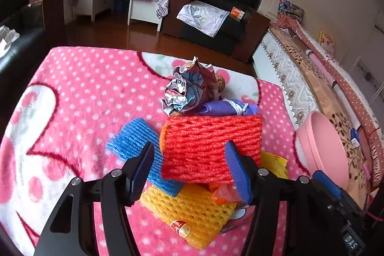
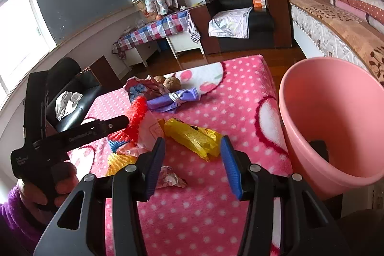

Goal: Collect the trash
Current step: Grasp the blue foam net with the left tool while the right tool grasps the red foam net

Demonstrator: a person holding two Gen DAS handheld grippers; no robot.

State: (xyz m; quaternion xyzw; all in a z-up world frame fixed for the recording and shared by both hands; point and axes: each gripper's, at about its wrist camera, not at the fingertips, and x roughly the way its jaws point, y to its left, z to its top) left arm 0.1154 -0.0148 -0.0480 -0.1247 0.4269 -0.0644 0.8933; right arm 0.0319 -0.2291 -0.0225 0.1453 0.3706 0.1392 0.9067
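A pile of trash lies on the pink dotted blanket (image 1: 79, 92). On top of the pile lies a red foam net (image 1: 211, 136). My left gripper (image 1: 189, 145) is open around its near edge, with a gap at the left finger. A blue net (image 1: 134, 140) and a yellow net (image 1: 192, 212) lie beneath. Behind are crumpled paper (image 1: 187, 90) and a tied purple bag (image 1: 228, 107). In the right wrist view my right gripper (image 2: 193, 143) is open and holds nothing, just short of a yellow plastic bag (image 2: 192, 136). The left gripper (image 2: 124, 120), held by a hand in a purple sleeve, reaches the red net (image 2: 135, 114).
A pink bin (image 2: 336, 126) stands tilted at the blanket's right edge. A small crumpled wrapper (image 2: 170, 178) lies near my right gripper's left finger. Two brown lumps (image 2: 171, 82) sit at the far end. Beyond are a black armchair (image 1: 223, 16), a bed (image 1: 312, 78) and wooden floor.
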